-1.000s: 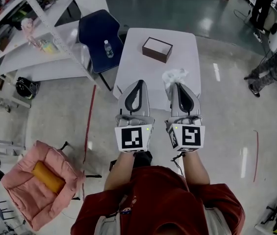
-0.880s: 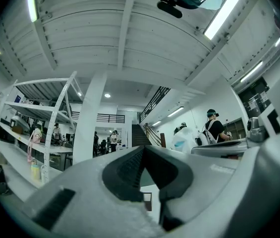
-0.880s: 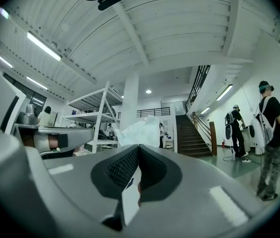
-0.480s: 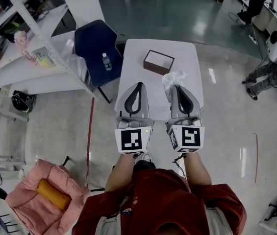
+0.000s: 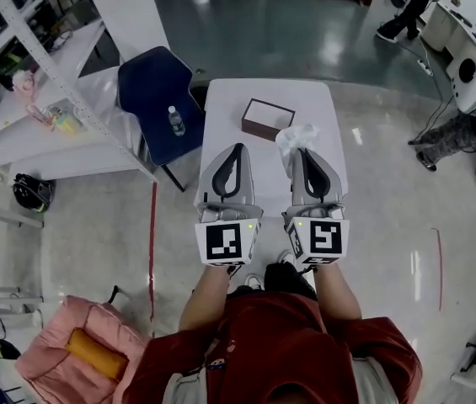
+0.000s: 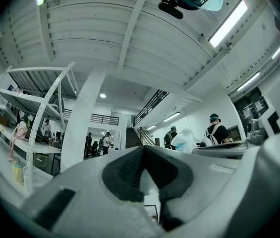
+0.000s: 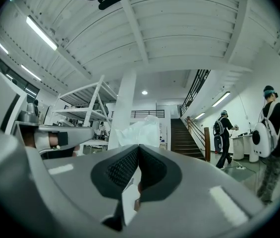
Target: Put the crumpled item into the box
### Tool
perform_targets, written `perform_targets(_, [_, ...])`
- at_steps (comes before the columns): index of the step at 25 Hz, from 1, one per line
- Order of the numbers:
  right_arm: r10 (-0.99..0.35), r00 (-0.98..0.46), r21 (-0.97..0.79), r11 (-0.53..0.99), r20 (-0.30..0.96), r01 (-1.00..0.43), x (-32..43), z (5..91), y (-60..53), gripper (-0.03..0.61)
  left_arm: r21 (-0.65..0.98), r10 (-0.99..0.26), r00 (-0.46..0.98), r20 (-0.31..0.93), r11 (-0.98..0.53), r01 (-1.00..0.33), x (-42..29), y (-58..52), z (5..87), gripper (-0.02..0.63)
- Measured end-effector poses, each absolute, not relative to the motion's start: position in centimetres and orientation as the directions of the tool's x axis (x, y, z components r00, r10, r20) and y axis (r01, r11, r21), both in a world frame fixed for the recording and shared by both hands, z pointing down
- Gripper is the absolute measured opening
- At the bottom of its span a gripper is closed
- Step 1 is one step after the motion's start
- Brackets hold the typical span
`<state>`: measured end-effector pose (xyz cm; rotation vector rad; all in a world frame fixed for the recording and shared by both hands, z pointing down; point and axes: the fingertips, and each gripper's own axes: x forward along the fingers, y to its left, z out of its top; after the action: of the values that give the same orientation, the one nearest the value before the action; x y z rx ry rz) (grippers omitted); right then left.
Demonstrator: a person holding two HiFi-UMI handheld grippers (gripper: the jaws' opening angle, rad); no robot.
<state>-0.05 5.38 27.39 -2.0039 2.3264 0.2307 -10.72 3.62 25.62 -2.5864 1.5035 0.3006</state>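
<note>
A: What do we hold in the right gripper (image 5: 302, 152)?

B: We hold the crumpled item (image 5: 296, 135), a white wad of thin paper. In the right gripper view the jaws are pressed together on its lower edge, and the rest puffs out above the tips

A: And the left gripper (image 5: 238, 147)?

B: We see its jaws closed tip to tip, with nothing caught between them. It sits level with the right one, the two side by side in front of us, well apart from the wad

A: Where do we find the box (image 5: 267, 118)?

B: It stands on the white table (image 5: 221, 112), towards the far half, with dark brown sides and a pale top or inside. From the head view we cannot tell which

A: How does the wad lie against it?

B: From the head view the wad shows just beside the box's near right corner, not inside it. We cannot tell whether the two touch, nor how high above the table we hold it

A: What else do we see around us?

B: Left of the table we see a dark blue chair (image 5: 149, 82) with a small bottle (image 5: 174, 119) lying on its seat. Farther left there is a white shelf rack (image 5: 69, 99), and down at the lower left a pink cushion (image 5: 61, 343) with an orange roll (image 5: 94, 353) on it
</note>
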Motion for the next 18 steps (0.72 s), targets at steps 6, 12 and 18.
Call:
perform_targets(6, [-0.980,-0.133,0.050,0.127,-0.147,-0.991,1.5,28.5,3.3,0.003,-0.036,-0.838,0.497,-0.227,-0.502,-0.864,-9.3,1.7,26.5,0.003])
perform_targets(12, [-0.977,-0.140,0.045,0.134,-0.161,-0.990,4.0,27.8,-0.5,0.003,-0.055,-0.837,0.493,-0.238,-0.495,-0.867,-6.6,-2.0,25.7,0.003])
perform_targets(18, [-0.975,-0.146,0.046,0.140,-0.165,-0.989,6.5,27.4,-4.4,0.003,-0.039,-0.839,0.476,-0.265,-0.484,-0.874,-4.2,-5.8,24.9,0.003])
